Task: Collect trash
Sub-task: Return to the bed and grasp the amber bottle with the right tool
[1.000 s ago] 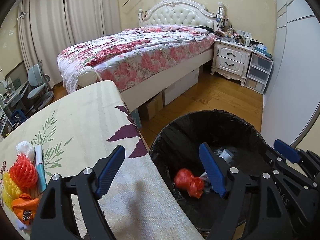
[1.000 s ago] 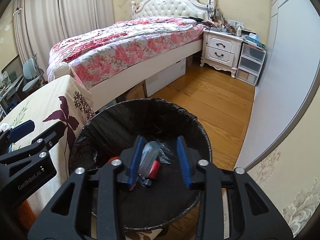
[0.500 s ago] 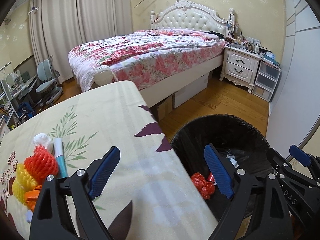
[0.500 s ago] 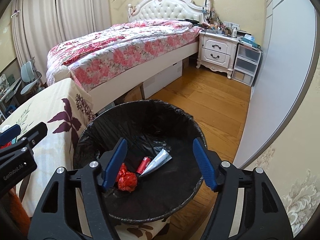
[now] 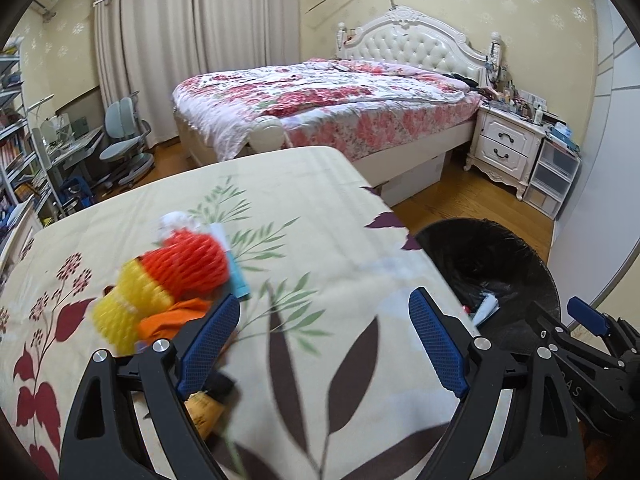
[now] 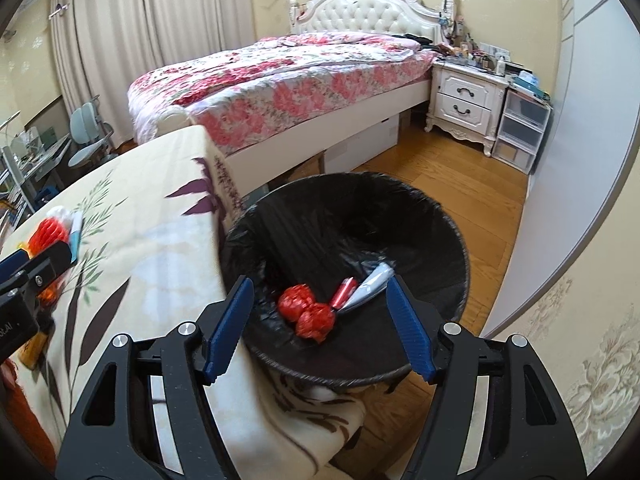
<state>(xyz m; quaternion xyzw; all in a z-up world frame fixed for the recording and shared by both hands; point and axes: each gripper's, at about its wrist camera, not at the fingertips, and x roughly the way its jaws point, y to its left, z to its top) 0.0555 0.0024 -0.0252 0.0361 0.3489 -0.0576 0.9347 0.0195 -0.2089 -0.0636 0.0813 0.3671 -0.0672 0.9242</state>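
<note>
A black-lined trash bin (image 6: pixel 448 216) stands on the floor beside the table; it also shows in the left wrist view (image 5: pixel 536 264). Inside lie a red crumpled wrapper (image 6: pixel 308 312), a small red can (image 6: pixel 344 292) and a grey tube (image 6: pixel 372 280). My right gripper (image 6: pixel 320 328) is open and empty above the bin's near rim. My left gripper (image 5: pixel 324 340) is open and empty over the table (image 5: pixel 304 208). Left of it lies a trash pile: red foam net (image 5: pixel 188 260), yellow foam net (image 5: pixel 124 308), orange wrapper (image 5: pixel 168 320), blue tube (image 5: pixel 236 276), white wad (image 5: pixel 176 220).
A bed (image 5: pixel 328 96) with a floral cover stands behind the table. A white nightstand (image 5: pixel 504 148) and plastic drawers (image 5: pixel 552 176) line the far right wall. A desk chair (image 5: pixel 124 148) and shelves are at the far left. Wooden floor surrounds the bin.
My right gripper opened and dropped the tube and can into the bin, then drew back. My left gripper swung left from the bin to over the table, nearer the trash pile.
</note>
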